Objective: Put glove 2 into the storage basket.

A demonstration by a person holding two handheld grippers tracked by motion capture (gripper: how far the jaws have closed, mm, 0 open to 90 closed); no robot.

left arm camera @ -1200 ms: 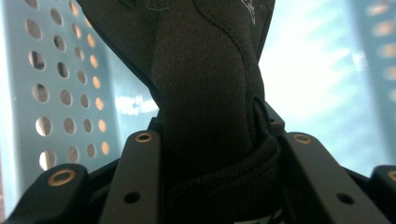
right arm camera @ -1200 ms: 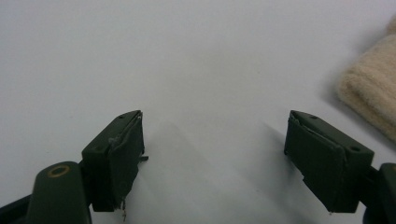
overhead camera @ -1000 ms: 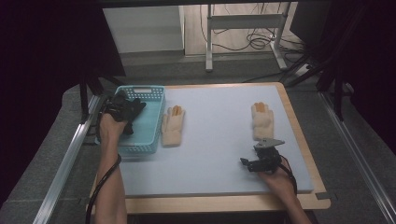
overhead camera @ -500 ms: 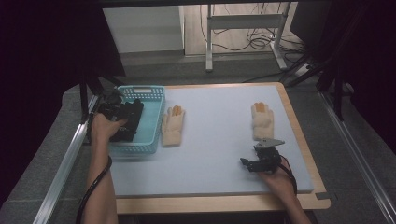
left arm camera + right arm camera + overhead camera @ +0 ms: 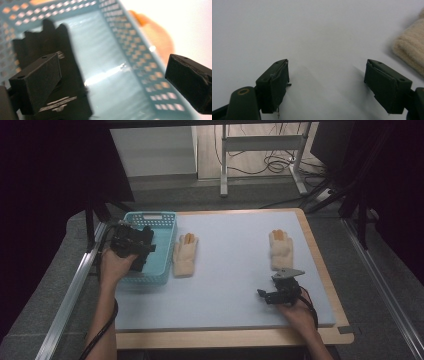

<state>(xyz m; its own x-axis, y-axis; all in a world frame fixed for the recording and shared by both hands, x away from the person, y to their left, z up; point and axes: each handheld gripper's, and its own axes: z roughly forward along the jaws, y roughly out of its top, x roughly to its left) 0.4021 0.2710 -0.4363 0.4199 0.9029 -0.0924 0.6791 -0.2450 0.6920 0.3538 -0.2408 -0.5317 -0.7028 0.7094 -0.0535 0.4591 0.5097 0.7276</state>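
The left gripper [image 5: 142,251], held in the person's left hand [image 5: 116,266], hangs over the teal perforated plastic basket [image 5: 165,227] at the table's left edge; its black jaws stand wide apart with nothing between them. In the left gripper view [image 5: 112,82] they look down onto the basket's bare glossy floor [image 5: 112,75], which holds nothing visible besides the jaws' dark shadow. Through the latticed wall a cream glove with orange fingertips [image 5: 160,40] shows just outside. From above, that fuzzy knitted glove [image 5: 184,255] lies flat on the pale blue mat [image 5: 230,270], touching the basket's right wall. The right gripper [image 5: 265,296] rests low at the mat's near right, jaws likewise spread wide and empty [image 5: 325,85]. A second matching cream glove [image 5: 281,249] lies just beyond it, fingers pointing away
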